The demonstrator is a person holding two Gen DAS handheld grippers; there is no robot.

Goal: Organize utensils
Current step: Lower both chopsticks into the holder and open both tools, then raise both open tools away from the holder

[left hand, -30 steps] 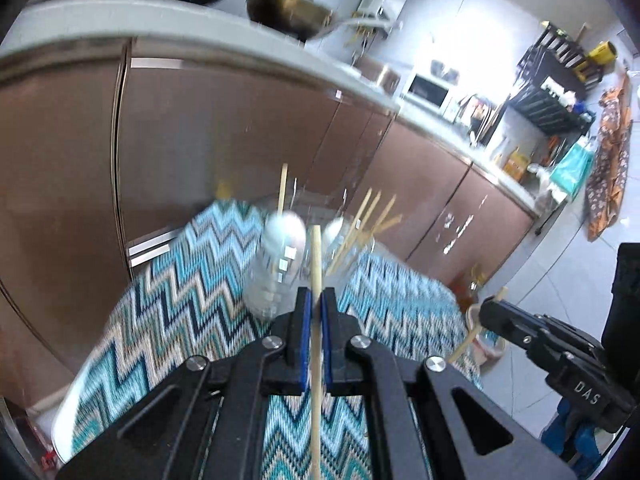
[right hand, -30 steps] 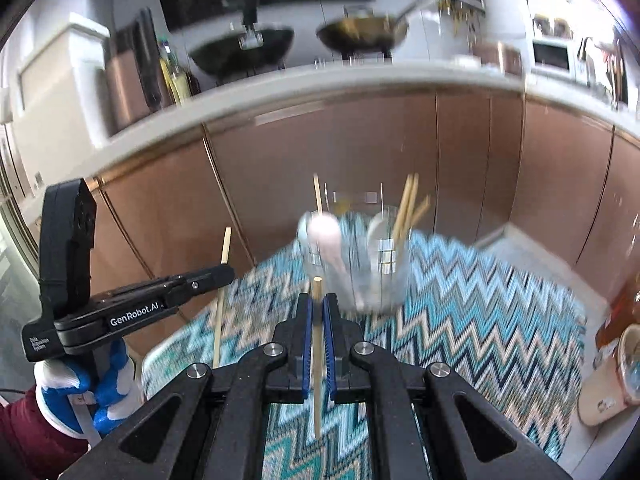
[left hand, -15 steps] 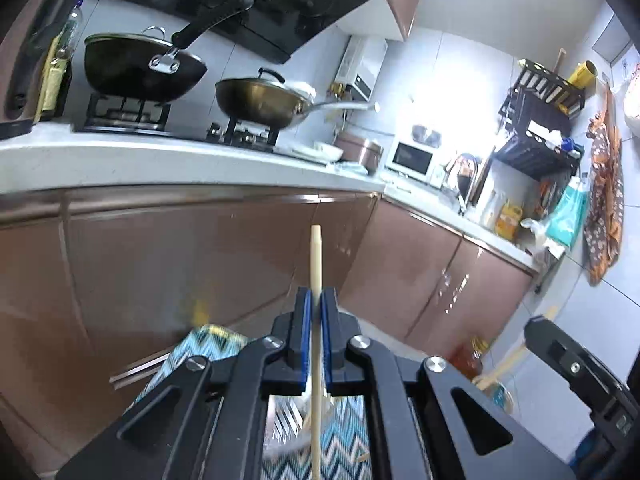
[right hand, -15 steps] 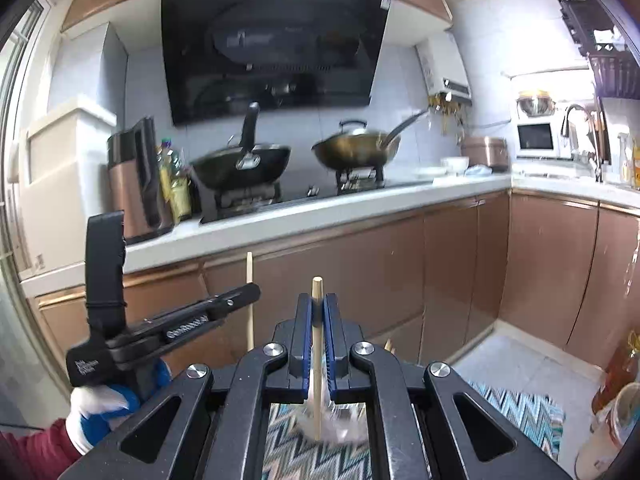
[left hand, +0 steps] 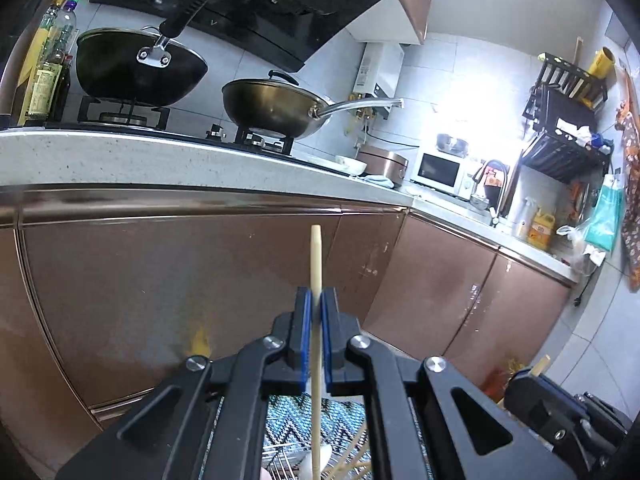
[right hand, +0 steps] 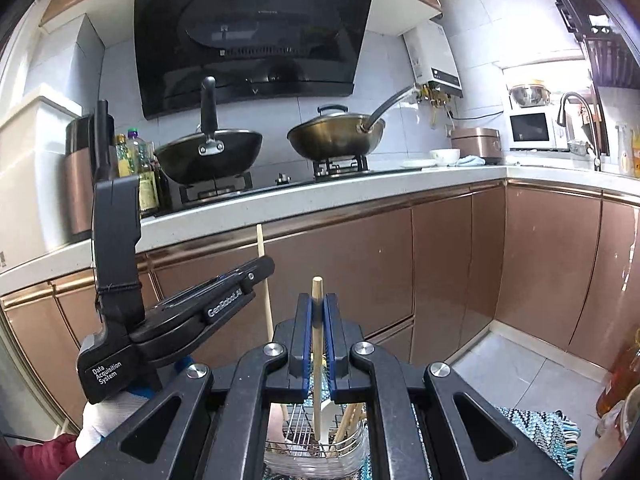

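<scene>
We've got the left gripper [left hand: 315, 312] clenched on an upright chopstick [left hand: 316, 264], and the right gripper [right hand: 317, 316] clamped on its own chopstick [right hand: 317, 344], both above the wire utensil holder [right hand: 316, 444], which seems to hold a white spoon [right hand: 326, 416].

Both wrist views sat low, facing brown glossy cabinet doors [left hand: 160, 300] [right hand: 352, 272] nearby; each shared the black wok [left hand: 136, 68] [right hand: 208, 158] and white microwave [left hand: 438, 170] [right hand: 530, 130].
</scene>
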